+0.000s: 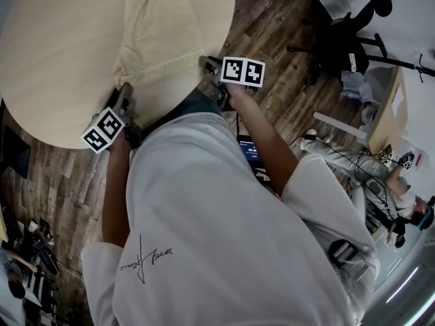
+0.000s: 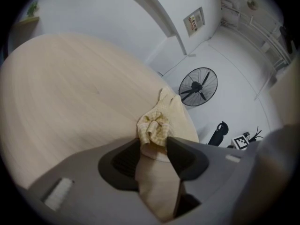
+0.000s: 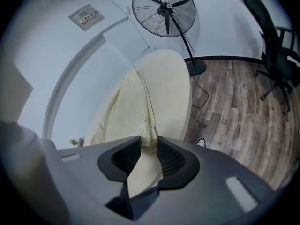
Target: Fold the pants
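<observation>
Found pants (image 1: 166,32) stretched on round table (image 1: 61,60), long axis running straight away from both grippers. Noted left gripper (image 2: 153,146) clamped on a crumpled near corner, right gripper (image 3: 149,142) pinching the other near corner's flat edge; judged both equally near. Logged fabric as soft, pale yellow, finely checked; tabletop as smooth pale wood.

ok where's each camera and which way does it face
Head view: on the person's head, facing steeply down at the round light wooden table and pale yellow checked cloth pants; white shirt, forearms, left claw, right claw show.
Left gripper view: on the left claw, along its jaws pinching the pants, toward a black standing fan; mainly the claw shows.
Right gripper view: on the right claw, jaws on the pants, facing that fan and plank floor; mainly the claw.
Shared: pants and table in all.
</observation>
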`<act>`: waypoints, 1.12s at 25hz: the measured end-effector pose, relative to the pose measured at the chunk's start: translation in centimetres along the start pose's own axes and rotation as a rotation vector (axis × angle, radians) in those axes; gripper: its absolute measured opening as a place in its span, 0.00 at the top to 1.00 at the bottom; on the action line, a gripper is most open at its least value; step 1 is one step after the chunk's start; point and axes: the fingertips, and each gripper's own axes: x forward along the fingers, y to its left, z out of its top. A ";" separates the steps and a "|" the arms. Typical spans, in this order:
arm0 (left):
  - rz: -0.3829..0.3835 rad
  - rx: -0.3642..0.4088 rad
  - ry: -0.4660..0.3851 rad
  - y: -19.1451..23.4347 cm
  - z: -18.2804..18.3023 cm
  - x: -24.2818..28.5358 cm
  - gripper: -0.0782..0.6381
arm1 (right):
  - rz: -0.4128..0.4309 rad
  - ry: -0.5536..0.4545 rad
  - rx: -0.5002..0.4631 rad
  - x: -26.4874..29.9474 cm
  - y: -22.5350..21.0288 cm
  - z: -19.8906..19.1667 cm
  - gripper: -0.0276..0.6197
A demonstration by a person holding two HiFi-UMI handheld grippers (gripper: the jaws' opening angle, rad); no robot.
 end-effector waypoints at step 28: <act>-0.042 -0.054 0.065 0.9 -1.5 -1.3 0.74 | 0.158 0.227 0.175 -0.9 0.8 -3.6 0.91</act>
